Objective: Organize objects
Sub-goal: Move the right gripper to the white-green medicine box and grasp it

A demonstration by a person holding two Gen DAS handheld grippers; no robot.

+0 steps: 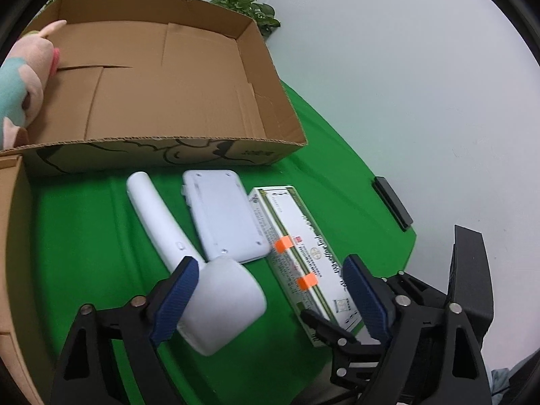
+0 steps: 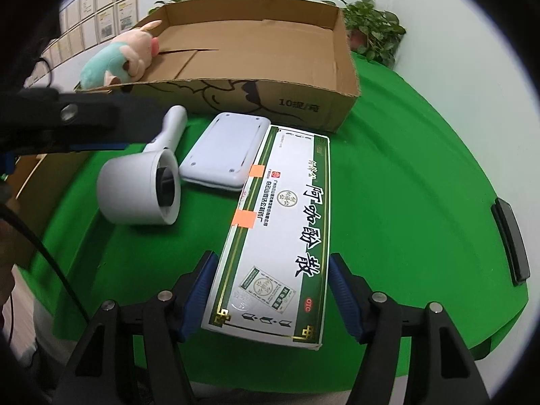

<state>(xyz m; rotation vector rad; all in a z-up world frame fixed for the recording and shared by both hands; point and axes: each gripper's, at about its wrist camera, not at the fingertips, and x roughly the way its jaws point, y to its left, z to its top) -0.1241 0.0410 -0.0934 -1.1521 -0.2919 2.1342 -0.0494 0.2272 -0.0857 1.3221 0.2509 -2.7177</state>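
The long medicine box (image 2: 280, 233) says "OTC" and lies on the green bench (image 2: 405, 185), near the bench's front edge. The right gripper (image 2: 271, 295) has its fingers apart, one each side of that box. The left gripper (image 1: 270, 300) is open above the white fan (image 1: 202, 276). Behind sits the cardboard box (image 2: 270, 101), printed "10".

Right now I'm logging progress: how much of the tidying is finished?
Done: only the plush toy lies in the cardboard box. In hand: the right gripper straddles the medicine box, jaws open. Left: hair dryer and white device on the green cloth; the left gripper is open.
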